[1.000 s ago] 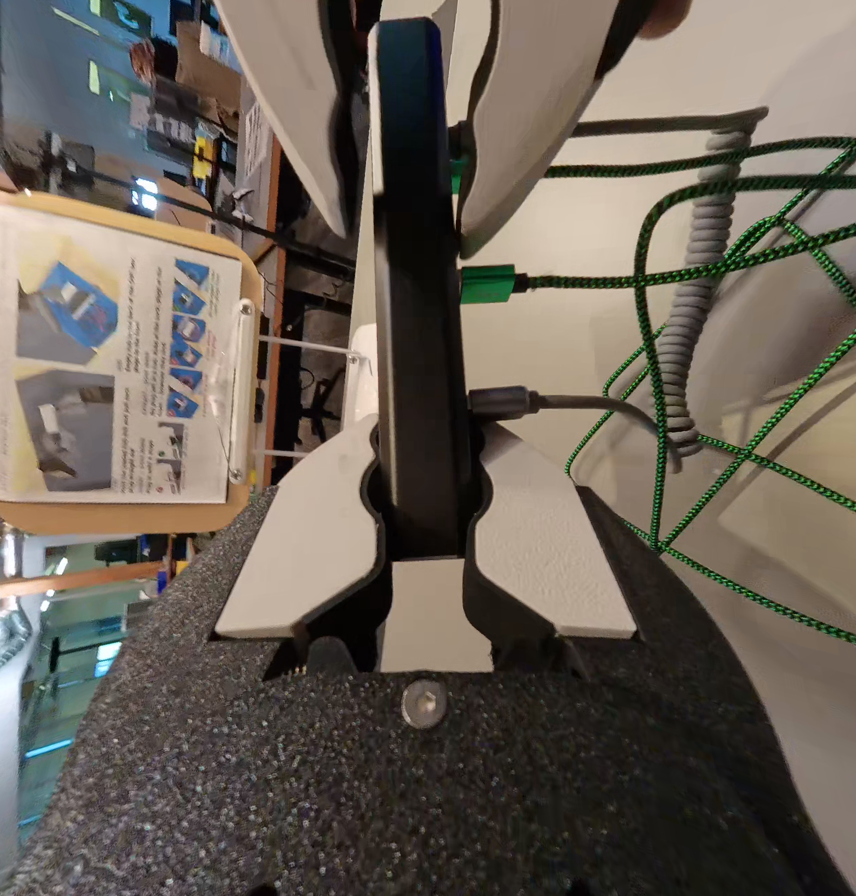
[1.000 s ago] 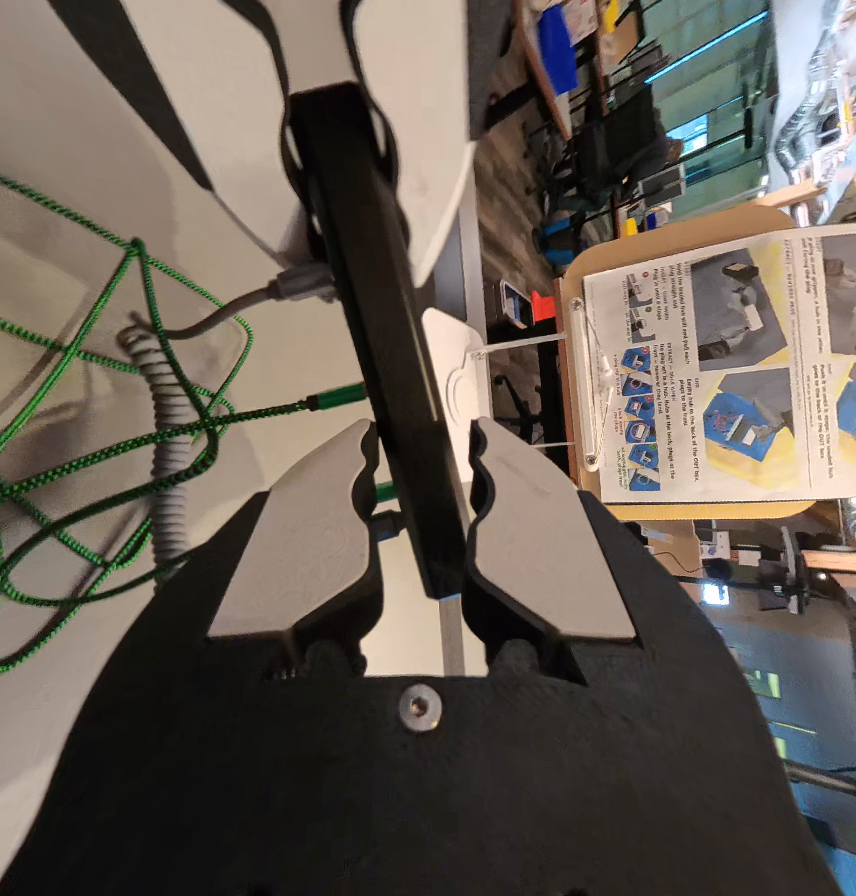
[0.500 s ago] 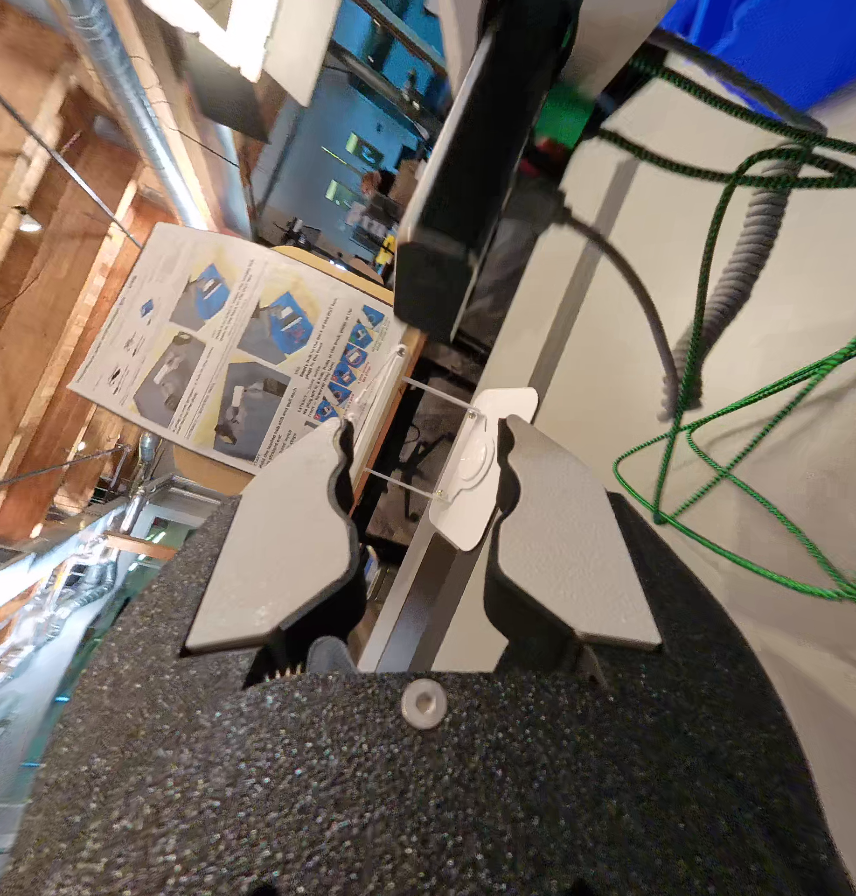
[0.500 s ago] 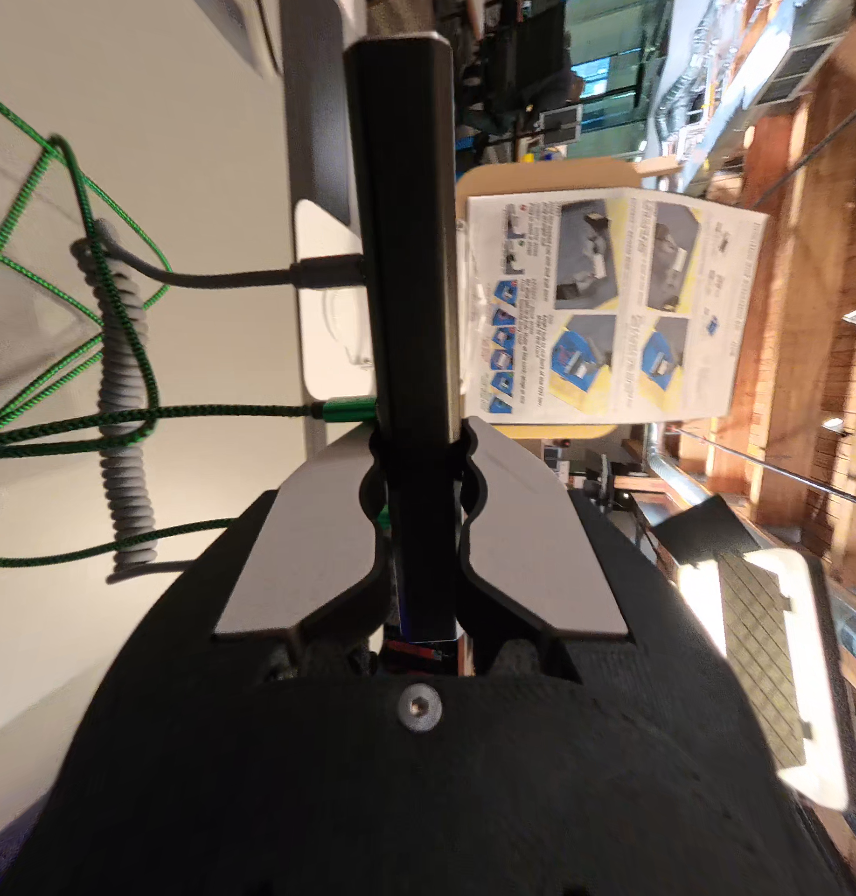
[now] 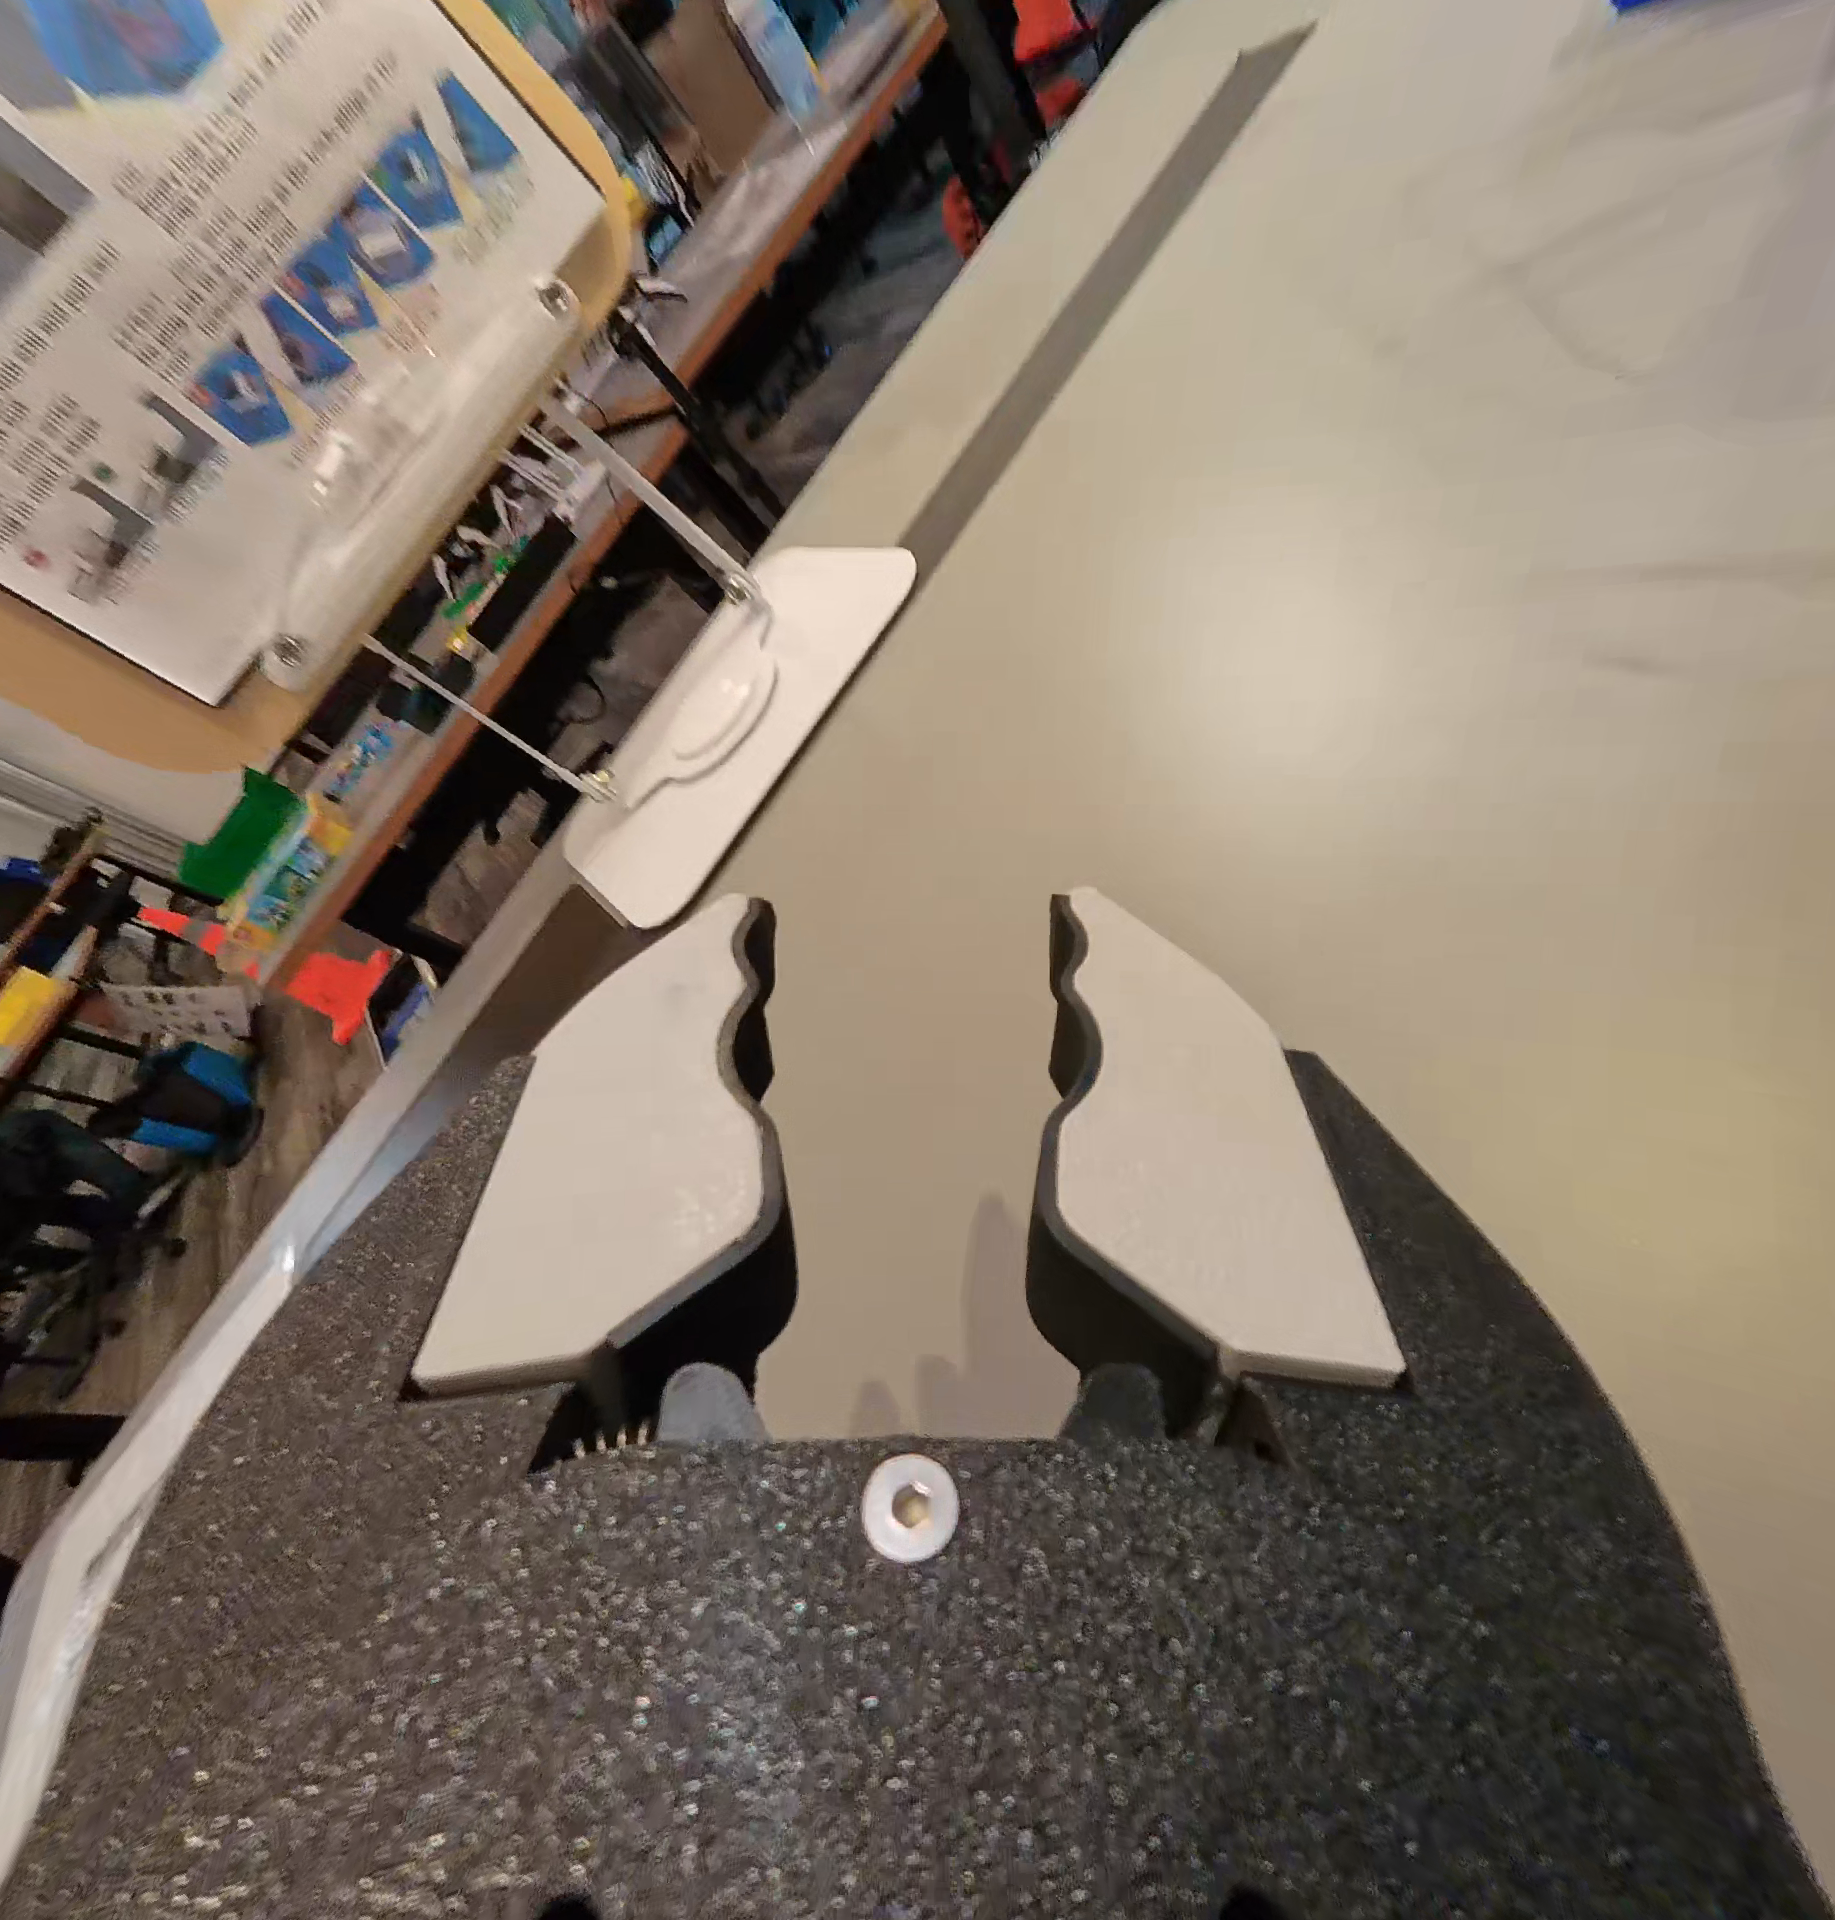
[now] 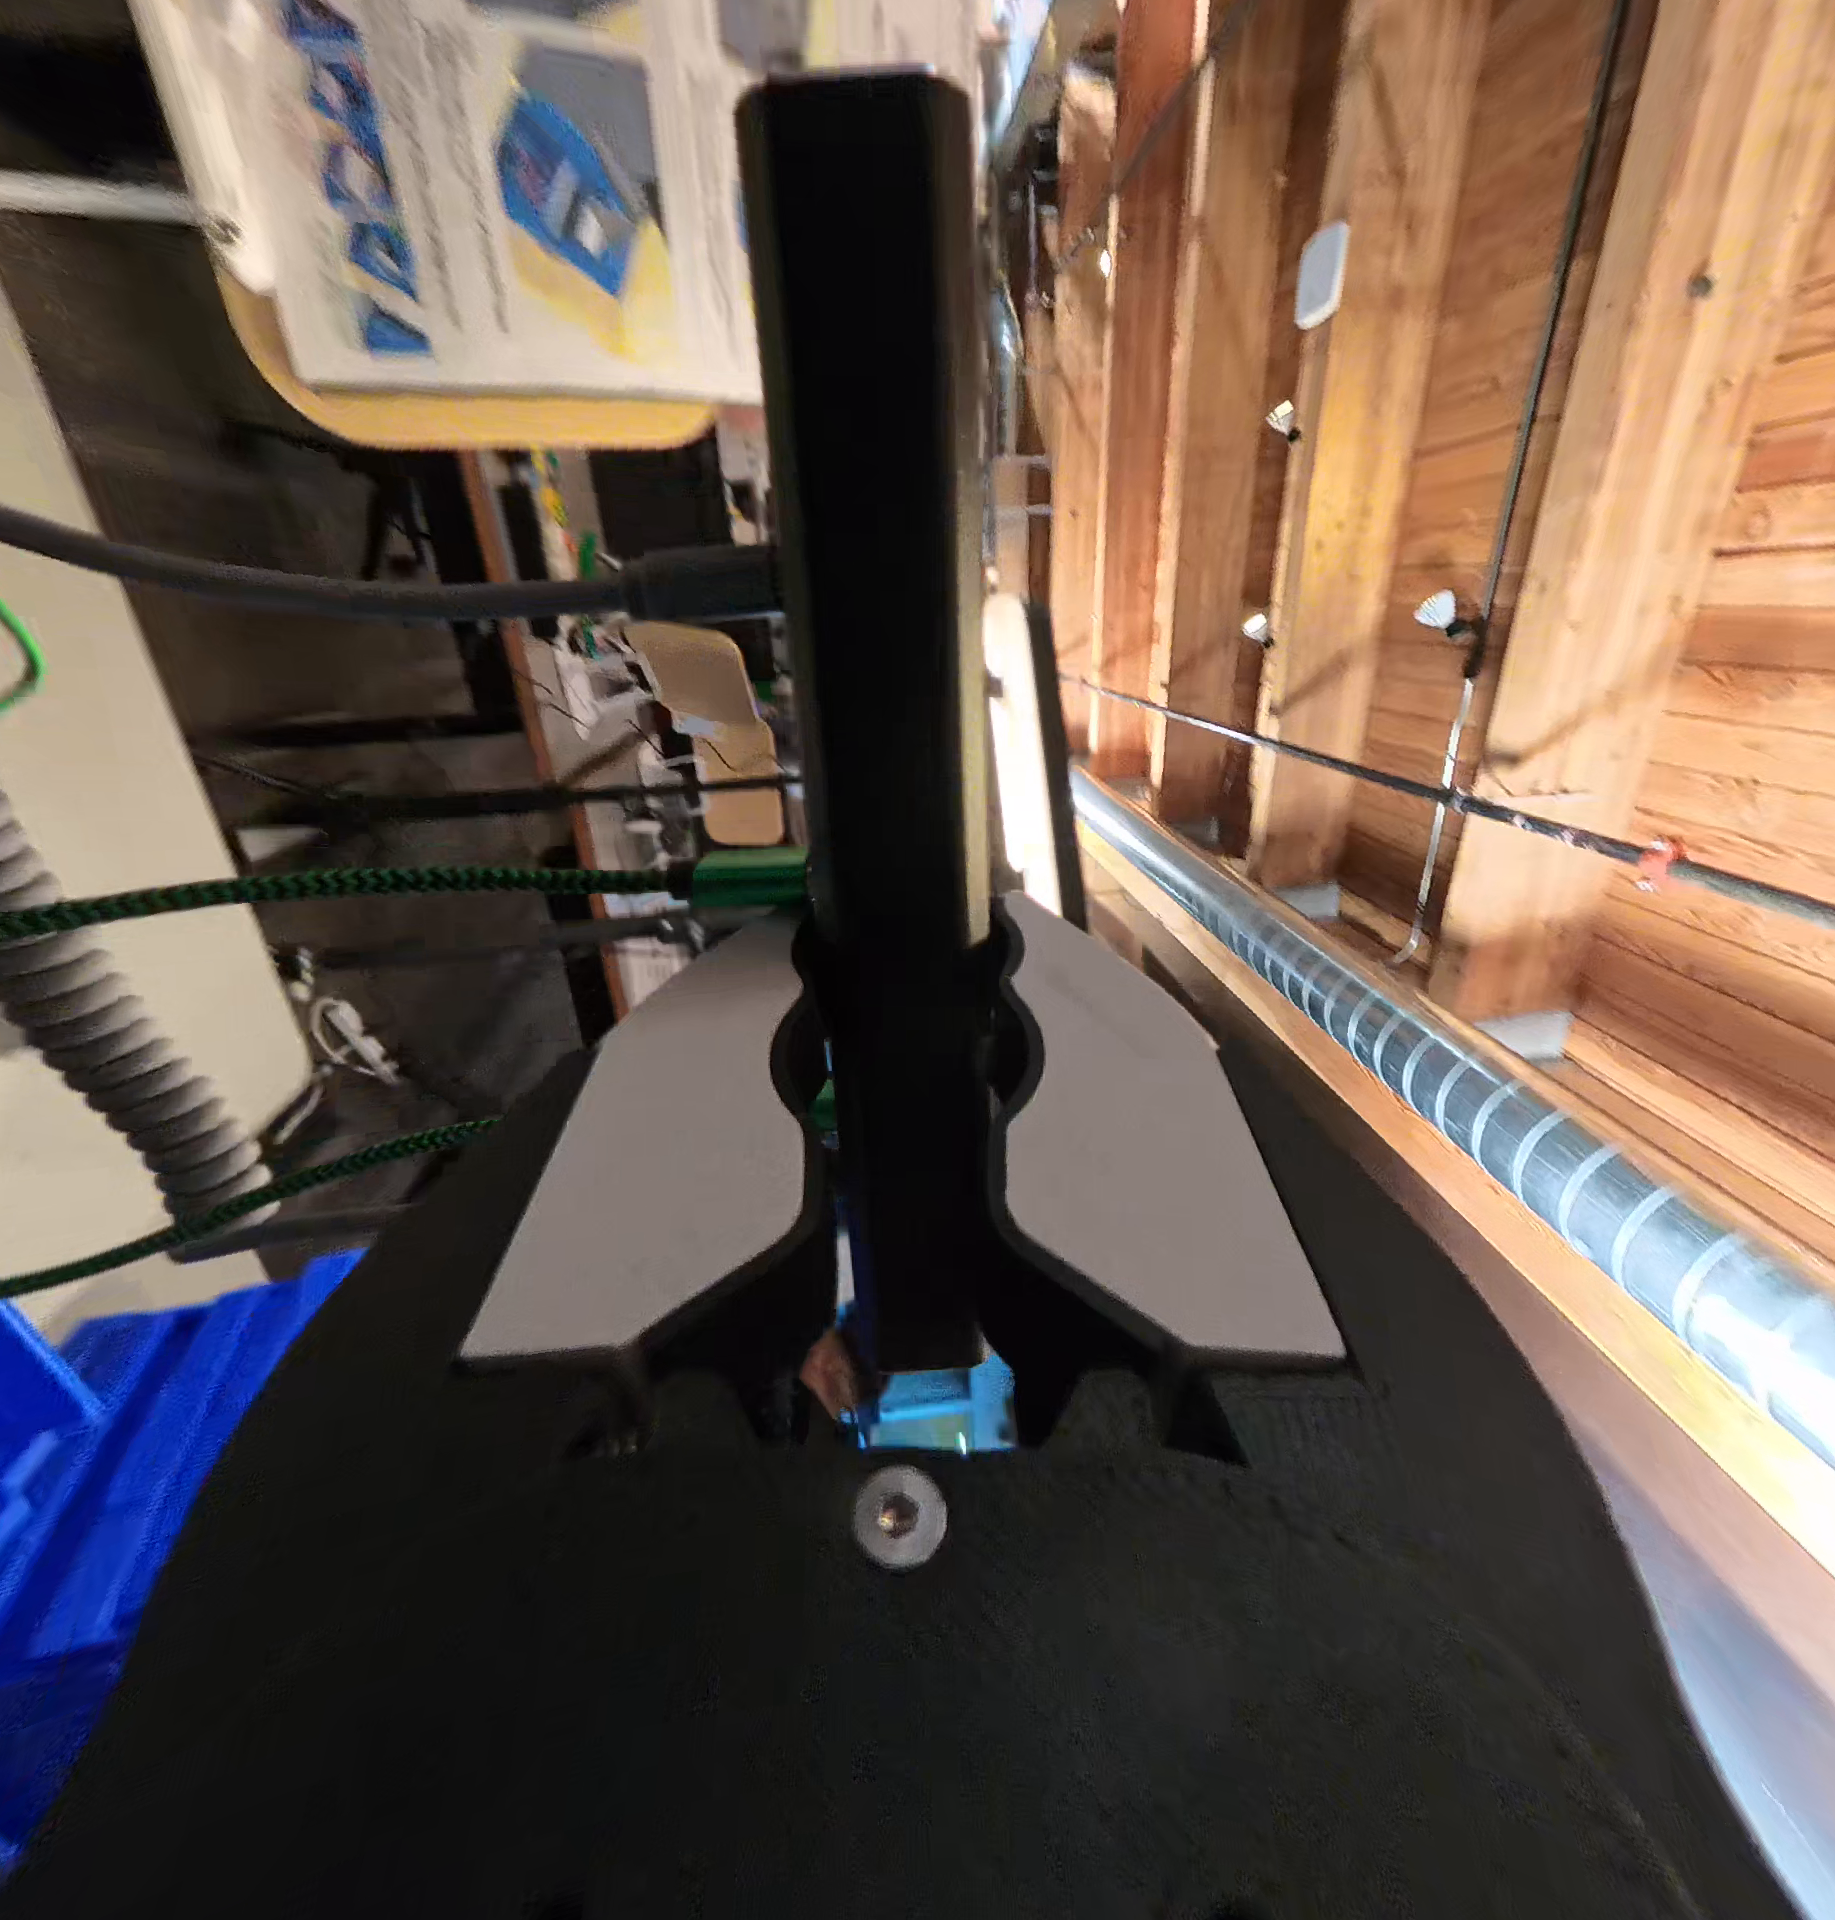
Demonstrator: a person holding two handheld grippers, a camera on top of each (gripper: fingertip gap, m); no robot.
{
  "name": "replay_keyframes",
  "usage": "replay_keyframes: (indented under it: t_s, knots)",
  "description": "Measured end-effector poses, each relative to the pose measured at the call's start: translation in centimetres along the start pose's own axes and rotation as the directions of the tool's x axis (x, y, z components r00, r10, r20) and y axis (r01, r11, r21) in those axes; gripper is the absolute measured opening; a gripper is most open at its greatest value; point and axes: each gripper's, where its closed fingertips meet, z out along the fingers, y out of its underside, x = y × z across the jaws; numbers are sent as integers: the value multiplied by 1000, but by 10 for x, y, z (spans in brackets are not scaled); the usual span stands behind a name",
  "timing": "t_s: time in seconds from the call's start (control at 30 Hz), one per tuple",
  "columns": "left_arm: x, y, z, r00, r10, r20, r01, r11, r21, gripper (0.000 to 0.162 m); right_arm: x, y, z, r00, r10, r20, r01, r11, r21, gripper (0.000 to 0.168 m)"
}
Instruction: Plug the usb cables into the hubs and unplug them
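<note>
A: Left gripper (image 5: 908, 1023)?
B: Jaws spread wide, nothing between them. Hovering over bare beige tabletop (image 5: 1412, 623).
A: Anything else in frame?
B: White stand base (image 5: 778, 717) at tabletop's left edge, just ahead of left finger (image 5: 622, 1164). Blurred instruction sheet (image 5: 217, 301) on a tan board, upper left. Cluttered workshop beyond.

Pale grey-beige tabletop (image 5: 1412, 623), bare and softly lit, with a white flat stand base (image 5: 767, 717) at its far edge carrying an instruction sheet (image 5: 217, 312) on a tan board. Beyond the edge: wood-plank floor (image 5: 269, 1143), long workbenches (image 5: 747, 270) on dark frames, a green bin (image 5: 232, 842), office chairs (image 5: 113, 1164). Overhead, warm timber joists (image 6: 1515, 520), small spotlights (image 6: 1438, 613), a ribbed metal duct (image 6: 1412, 1091). A blue bin (image 6: 82, 1455) is at the lower left of the right wrist view.
</note>
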Motion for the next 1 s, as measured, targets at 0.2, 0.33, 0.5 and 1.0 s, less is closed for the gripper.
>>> replay_keyframes:
  t_s: [0.2, 0.33, 0.5, 1.0]
  knots:
    - [11, 12, 10, 999, -22, -42, 20, 999, -42, 51, 28, 77, -21, 997, -58, -48, 52, 992, -114, 27]
    - [12, 18, 13, 998, -30, -47, 27, 998, -63, 51, 35, 108, -36, 997, -26, -69, 16, 990, -137, 26]
    - [14, 23, 16, 996, -64, -69, 59, 995, -78, 51, 11, 126, -39, 998, 61, -33, -65, 989, -133, 27]
    - [12, 34, 18, 993, -99, -68, 91, 991, -102, 50, -242, 150, -3, 793, 197, 576, -115, 978, -176, 27]
